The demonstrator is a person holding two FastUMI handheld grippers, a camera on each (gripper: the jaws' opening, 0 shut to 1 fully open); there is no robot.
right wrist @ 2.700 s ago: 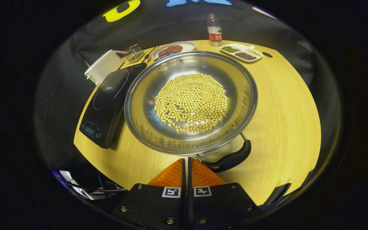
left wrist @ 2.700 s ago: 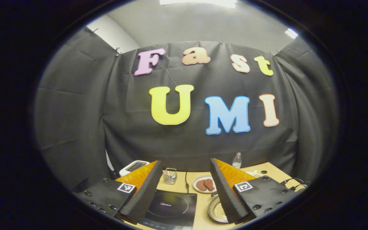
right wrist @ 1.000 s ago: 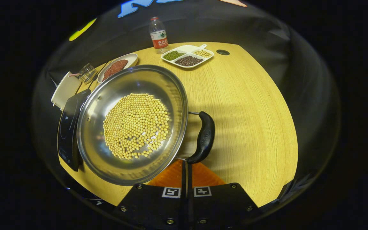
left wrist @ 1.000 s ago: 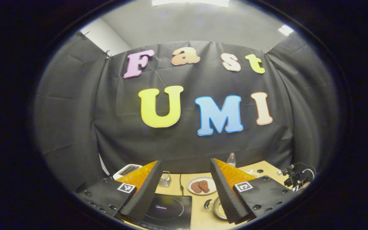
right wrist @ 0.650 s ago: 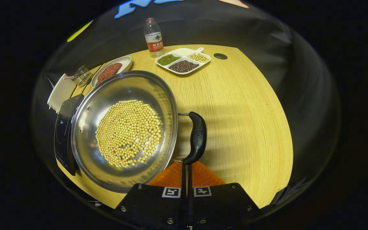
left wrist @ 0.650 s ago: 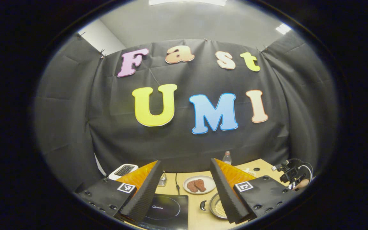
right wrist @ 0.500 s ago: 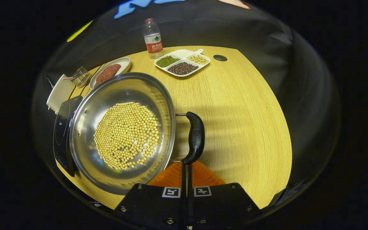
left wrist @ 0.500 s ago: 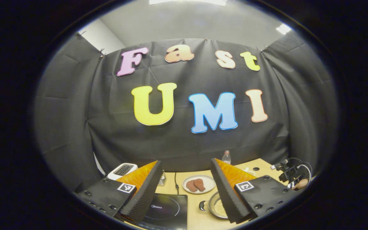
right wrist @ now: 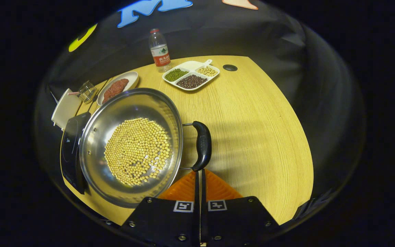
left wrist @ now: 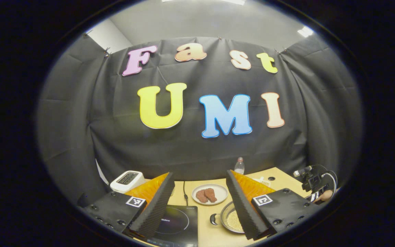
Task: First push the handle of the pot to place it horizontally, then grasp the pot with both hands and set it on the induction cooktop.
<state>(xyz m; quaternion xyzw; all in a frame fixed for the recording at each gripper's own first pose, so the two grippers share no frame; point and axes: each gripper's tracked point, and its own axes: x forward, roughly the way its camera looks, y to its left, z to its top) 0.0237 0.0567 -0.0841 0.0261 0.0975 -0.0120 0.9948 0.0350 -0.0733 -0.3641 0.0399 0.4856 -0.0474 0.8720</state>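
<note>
Wooden table (right wrist: 259,137) against black cloth bears pot (right wrist: 132,147) beside cooktop (right wrist: 70,144).

**Left gripper spread, right gripper closed**

The left gripper (left wrist: 199,202) is held level, facing forward, its two fingers (left wrist: 156,206) spread wide apart with nothing between them. The right gripper (right wrist: 199,178) tilts steeply downward, its fingers (right wrist: 183,188) pressed together side by side, leaving only a thin seam between them.

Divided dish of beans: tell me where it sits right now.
In the right gripper view, the divided dish of beans sits at the table's far edge, just right of the water bottle, beyond the pot.
</note>
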